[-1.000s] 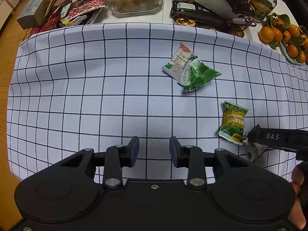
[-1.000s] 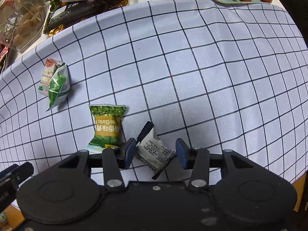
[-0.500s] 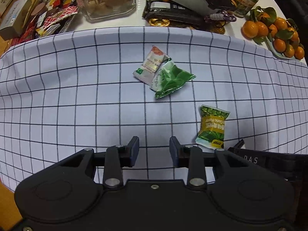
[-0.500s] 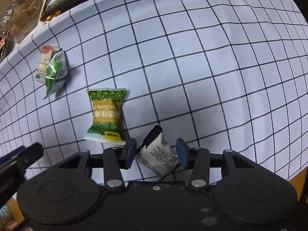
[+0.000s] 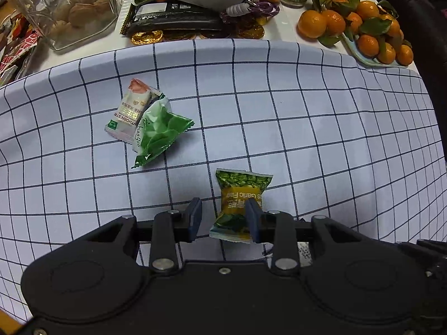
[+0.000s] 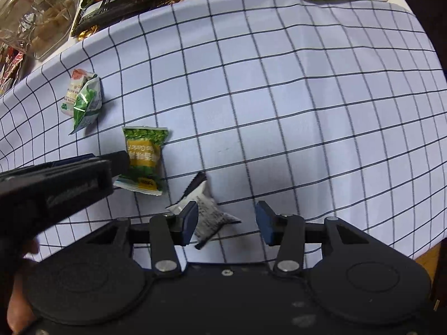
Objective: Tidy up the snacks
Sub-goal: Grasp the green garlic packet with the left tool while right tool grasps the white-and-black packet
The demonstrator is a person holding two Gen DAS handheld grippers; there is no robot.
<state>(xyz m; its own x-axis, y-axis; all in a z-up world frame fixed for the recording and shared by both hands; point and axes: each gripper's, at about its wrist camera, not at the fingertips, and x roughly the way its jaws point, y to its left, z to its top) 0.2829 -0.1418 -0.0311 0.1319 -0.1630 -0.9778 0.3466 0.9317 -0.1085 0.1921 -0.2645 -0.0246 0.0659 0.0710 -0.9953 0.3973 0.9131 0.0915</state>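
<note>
Grey-white packet [image 6: 208,215] plain only from right wrist.

Green-yellow packet [image 5: 239,200] on blue-checked white cloth [image 5: 307,128].

Four snack packets lie on the checked cloth [image 5: 307,128]: one white-and-red [image 5: 127,114], one plain green [image 5: 159,134], one green-and-yellow [image 5: 240,195], one grey-and-black [image 6: 205,212]. Beyond the cloth sit one clear jar [image 5: 69,8], one tray of oranges [image 5: 371,55], and several gold coins [image 5: 148,36].
</note>
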